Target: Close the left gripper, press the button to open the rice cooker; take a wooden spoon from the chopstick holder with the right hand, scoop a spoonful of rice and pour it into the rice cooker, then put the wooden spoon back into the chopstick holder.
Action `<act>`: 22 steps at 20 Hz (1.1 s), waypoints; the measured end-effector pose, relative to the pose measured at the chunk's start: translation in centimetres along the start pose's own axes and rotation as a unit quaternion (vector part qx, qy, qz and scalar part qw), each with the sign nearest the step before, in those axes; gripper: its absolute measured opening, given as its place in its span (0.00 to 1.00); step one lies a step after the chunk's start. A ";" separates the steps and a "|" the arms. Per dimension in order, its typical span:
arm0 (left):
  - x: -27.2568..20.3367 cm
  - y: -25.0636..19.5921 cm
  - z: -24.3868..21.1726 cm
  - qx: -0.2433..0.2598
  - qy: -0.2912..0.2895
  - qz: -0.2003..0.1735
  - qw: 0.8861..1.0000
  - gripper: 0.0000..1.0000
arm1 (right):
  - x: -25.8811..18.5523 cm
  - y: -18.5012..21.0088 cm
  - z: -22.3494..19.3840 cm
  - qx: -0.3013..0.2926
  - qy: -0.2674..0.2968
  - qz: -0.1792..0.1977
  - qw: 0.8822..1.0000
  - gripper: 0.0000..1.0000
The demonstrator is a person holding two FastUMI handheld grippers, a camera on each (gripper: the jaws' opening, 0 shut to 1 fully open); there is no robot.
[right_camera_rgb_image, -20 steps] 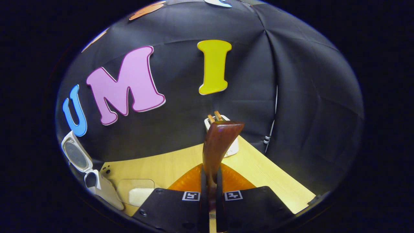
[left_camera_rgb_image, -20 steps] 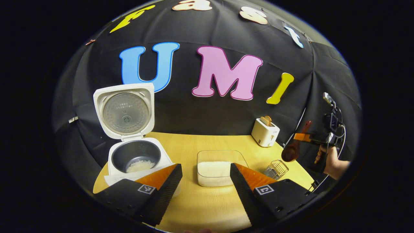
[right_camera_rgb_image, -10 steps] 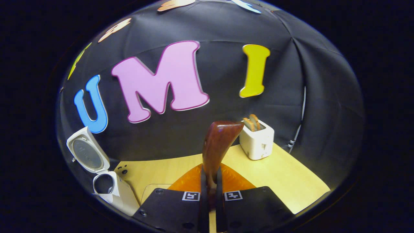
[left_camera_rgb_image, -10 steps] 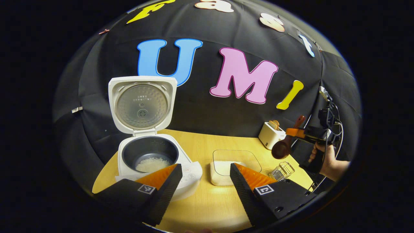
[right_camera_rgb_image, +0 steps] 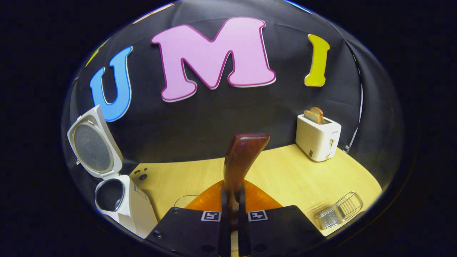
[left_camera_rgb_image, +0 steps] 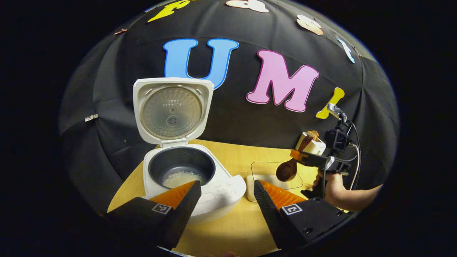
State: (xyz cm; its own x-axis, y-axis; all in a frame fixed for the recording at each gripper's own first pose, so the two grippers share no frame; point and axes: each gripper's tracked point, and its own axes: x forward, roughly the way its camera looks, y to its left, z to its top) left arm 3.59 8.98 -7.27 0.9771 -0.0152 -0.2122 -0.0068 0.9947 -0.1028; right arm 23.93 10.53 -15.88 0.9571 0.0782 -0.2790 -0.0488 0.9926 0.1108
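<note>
Yellow tabletop (left_camera_rgb_image: 228,228) carries my open rice cooker (left_camera_rgb_image: 185,171). My right gripper (right_camera_rgb_image: 230,210) clamps the wooden spoon (left_camera_rgb_image: 291,167) above the rice tray (left_camera_rgb_image: 273,171) (left gripper (left_camera_rgb_image: 226,192) spread wide, idle); I'd judge dipping to scoop comes next.

Sharp, evenly lit, strong fisheye warp

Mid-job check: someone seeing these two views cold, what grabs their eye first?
The white rice cooker at the table's left, lid up, with a little rice in its dark pot. Next, the wooden spoon clamped in the right gripper, its bowl hanging over the clear rice container. A white toaster with bread stands at the back right, and the wire chopstick holder lies tipped nearer.
</note>
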 end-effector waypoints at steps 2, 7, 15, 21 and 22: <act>0.1 0.4 -0.5 -0.002 0.008 -0.002 1.000 0.96 | 1.0 -0.1 -1.9 0.005 0.008 -0.013 1.000 0.12; 1.1 1.4 -1.3 0.016 0.021 -0.006 1.000 0.96 | 2.8 0.8 -5.4 0.015 0.034 -0.021 0.999 0.12; 2.3 1.9 -0.4 0.006 0.014 -0.008 1.000 0.95 | 1.9 5.1 -7.0 0.057 0.073 0.015 0.996 0.12; 2.2 1.8 -0.1 0.000 0.006 -0.006 1.000 0.96 | 0.3 7.4 -7.3 0.108 0.107 0.036 0.988 0.12; 2.2 1.7 0.0 -0.001 0.005 -0.006 1.000 0.96 | 0.0 7.4 -7.3 0.110 0.110 0.036 0.987 0.12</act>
State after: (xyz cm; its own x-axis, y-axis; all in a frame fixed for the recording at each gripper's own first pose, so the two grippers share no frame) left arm 5.77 10.65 -7.91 0.9750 -0.0278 -0.2203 0.0042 0.9943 -0.1066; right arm 21.50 18.56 -21.98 0.8667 0.1906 -0.4609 -0.0282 0.9413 0.3363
